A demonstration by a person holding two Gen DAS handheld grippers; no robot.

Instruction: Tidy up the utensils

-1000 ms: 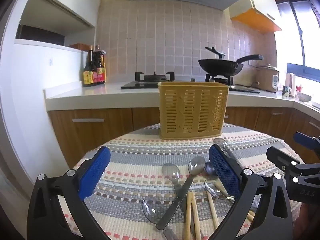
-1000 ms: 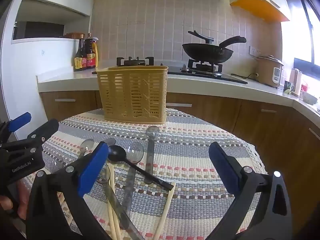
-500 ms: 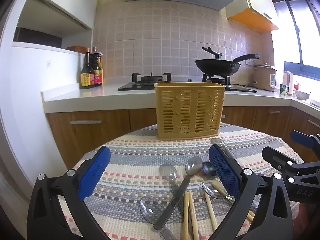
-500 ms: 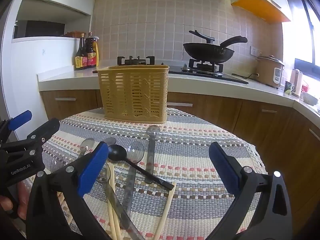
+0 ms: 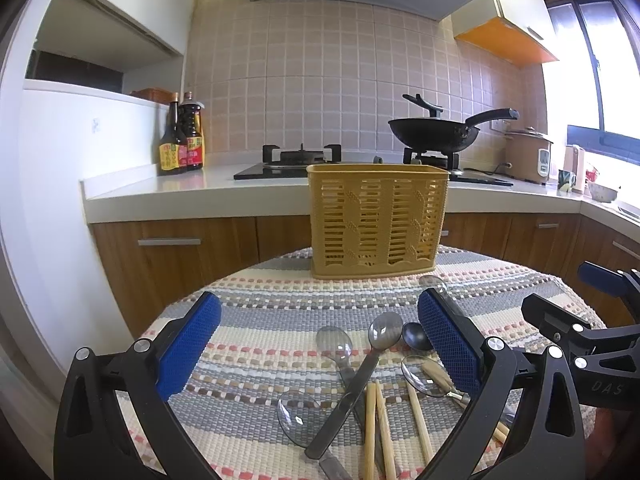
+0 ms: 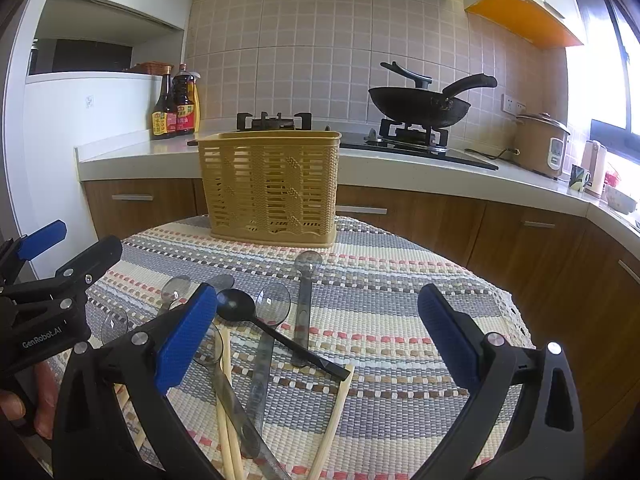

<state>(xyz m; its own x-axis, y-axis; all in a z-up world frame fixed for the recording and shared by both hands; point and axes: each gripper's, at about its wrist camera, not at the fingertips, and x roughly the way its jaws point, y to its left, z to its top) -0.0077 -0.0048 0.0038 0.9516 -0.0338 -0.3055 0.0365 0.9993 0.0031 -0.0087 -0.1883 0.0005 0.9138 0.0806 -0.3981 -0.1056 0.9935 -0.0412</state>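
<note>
On a round table covered with a striped woven cloth (image 5: 256, 320), I see a loose pile of utensils lying flat, and beyond it, near the far edge of the cloth, an upright yellow slotted plastic basket (image 5: 378, 220) with nothing showing above its rim. My left gripper (image 5: 318, 344) hangs above the near side of the table with its blue-padded fingers (image 5: 188, 344) spread wide and nothing between them. Framed in that gap are two clear plastic spoons (image 5: 335, 342), a grey metal spoon (image 5: 384, 328) whose handle runs toward me across the others, a small dark spoon (image 5: 415, 336), and several pale wooden chopsticks (image 5: 378, 428) pointing toward the camera. My right gripper (image 6: 318, 336) is likewise wide apart and holds nothing; it hovers over the same pile from the other side. From its camera I see a black spoon (image 6: 236, 306) lying diagonally across the heap, its handle crossing a clear spoon (image 6: 274, 304) and touching a long grey-handled spoon (image 6: 306, 280) that points at the basket. Chopsticks (image 6: 226, 400) run out under the left finger of this gripper. Each gripper shows at the edge of the other's view, well apart from the basket. Behind the table stands a kitchen counter (image 5: 160, 192) with a gas hob, a black wok (image 5: 434, 132), two sauce bottles (image 5: 182, 140) and a rice cooker (image 5: 528, 156).
</note>
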